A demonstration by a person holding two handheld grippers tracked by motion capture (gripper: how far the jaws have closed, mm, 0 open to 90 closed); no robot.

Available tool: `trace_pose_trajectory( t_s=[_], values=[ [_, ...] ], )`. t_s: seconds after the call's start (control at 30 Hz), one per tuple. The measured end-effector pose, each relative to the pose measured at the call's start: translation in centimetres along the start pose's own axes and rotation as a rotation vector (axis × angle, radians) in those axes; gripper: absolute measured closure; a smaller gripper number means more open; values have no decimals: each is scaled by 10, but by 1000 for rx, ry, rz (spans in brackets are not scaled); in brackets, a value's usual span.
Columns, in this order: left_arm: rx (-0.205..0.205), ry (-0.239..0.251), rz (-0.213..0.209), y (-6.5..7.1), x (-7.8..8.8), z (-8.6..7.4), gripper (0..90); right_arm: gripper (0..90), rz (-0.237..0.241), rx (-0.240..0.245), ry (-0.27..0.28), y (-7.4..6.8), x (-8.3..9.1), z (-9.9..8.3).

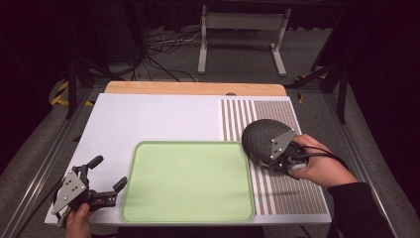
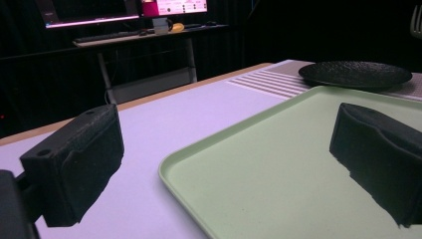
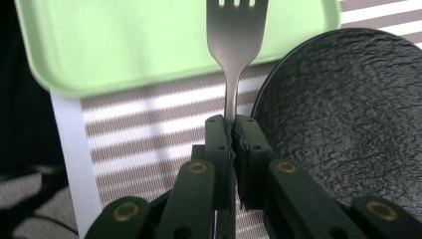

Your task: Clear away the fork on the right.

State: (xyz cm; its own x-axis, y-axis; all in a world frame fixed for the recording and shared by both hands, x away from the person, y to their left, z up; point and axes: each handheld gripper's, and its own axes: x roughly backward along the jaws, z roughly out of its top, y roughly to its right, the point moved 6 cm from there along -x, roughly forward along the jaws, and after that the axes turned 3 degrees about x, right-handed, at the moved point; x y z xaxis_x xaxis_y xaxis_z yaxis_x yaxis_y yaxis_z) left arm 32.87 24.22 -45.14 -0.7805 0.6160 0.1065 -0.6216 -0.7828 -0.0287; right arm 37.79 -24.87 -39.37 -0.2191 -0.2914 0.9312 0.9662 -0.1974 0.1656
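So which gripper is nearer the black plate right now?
Right. The right gripper, shut on a fork, sits beside the black plate over the striped mat. The left gripper waits open across the green tray.

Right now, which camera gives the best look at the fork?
The right gripper view: the fork stands between the closed jaws of the right gripper, tines pointing toward the green tray. The left gripper view catches just its tines at the right edge. In the high view I cannot make it out.
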Motion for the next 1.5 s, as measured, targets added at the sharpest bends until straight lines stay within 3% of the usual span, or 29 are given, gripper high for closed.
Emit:
trace_pose_trajectory(
  t_s=[0.23,0.43,0.47,0.8,0.93,1.13,1.2,1.3,1.5],
  values=[
    [3,2,1,0,0,0,12,853,0,-188,43,1,0,14],
    [3,3,1,0,0,0,12,853,-14,-305,55,1,-5,23],
    [1,3,1,0,0,0,12,853,-14,-305,55,1,-5,23],
    [-2,5,0,0,0,1,12,852,-31,-474,65,-3,-11,38],
    [-2,4,-3,1,0,1,12,852,-14,-588,94,-5,-15,45],
    [-1,5,-2,1,0,1,12,853,-25,-680,77,-6,-19,50],
    [-1,4,-2,1,0,1,12,853,-19,-737,76,-7,-20,53],
    [-3,3,-2,1,0,1,12,853,26,-844,89,-9,-19,57],
    [-3,5,-2,1,0,1,12,853,4,-877,82,-8,-24,61]
  ],
)
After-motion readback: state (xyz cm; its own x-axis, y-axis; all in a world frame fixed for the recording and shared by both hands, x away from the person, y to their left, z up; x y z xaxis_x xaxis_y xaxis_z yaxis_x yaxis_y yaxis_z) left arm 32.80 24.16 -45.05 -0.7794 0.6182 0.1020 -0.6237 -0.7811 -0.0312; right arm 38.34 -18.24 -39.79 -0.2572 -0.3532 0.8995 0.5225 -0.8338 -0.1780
